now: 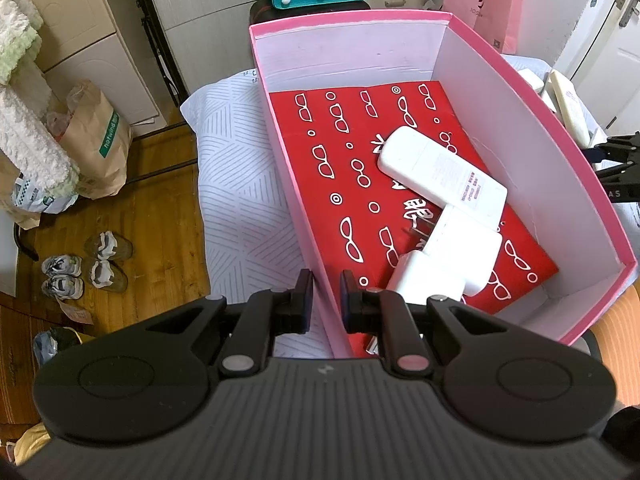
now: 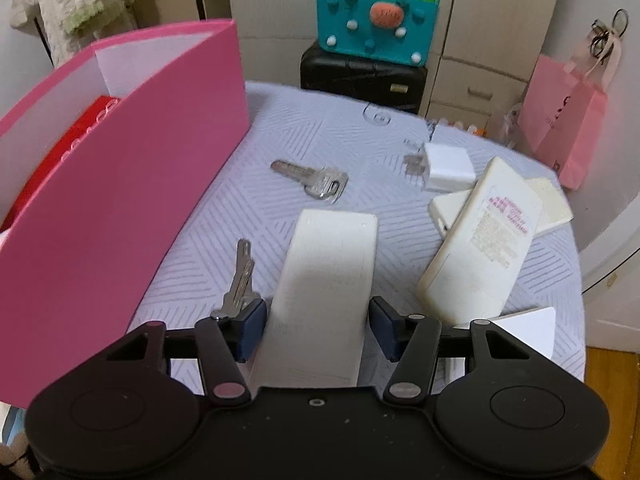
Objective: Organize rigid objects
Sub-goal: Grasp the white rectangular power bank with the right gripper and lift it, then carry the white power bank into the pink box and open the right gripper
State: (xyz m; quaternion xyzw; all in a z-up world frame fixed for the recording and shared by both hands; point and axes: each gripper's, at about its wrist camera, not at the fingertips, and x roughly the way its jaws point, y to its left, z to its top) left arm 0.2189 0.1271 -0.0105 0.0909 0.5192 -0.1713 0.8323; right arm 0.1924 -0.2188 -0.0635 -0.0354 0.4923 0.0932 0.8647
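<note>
My left gripper is shut on the near side wall of the pink box, which stands on the patterned bedcover. Inside the box, on a red sheet printed with glasses, lie a white remote and two white charger blocks. My right gripper is open, its fingers on either side of a flat white remote that lies on the cover, pads close to its edges. A silver key lies by the left finger. A second key lies farther off.
In the right wrist view the pink box stands at the left. On the right lie a labelled white remote, a white plug charger, flat white pieces and a white card. A teal bag sits on a black case beyond.
</note>
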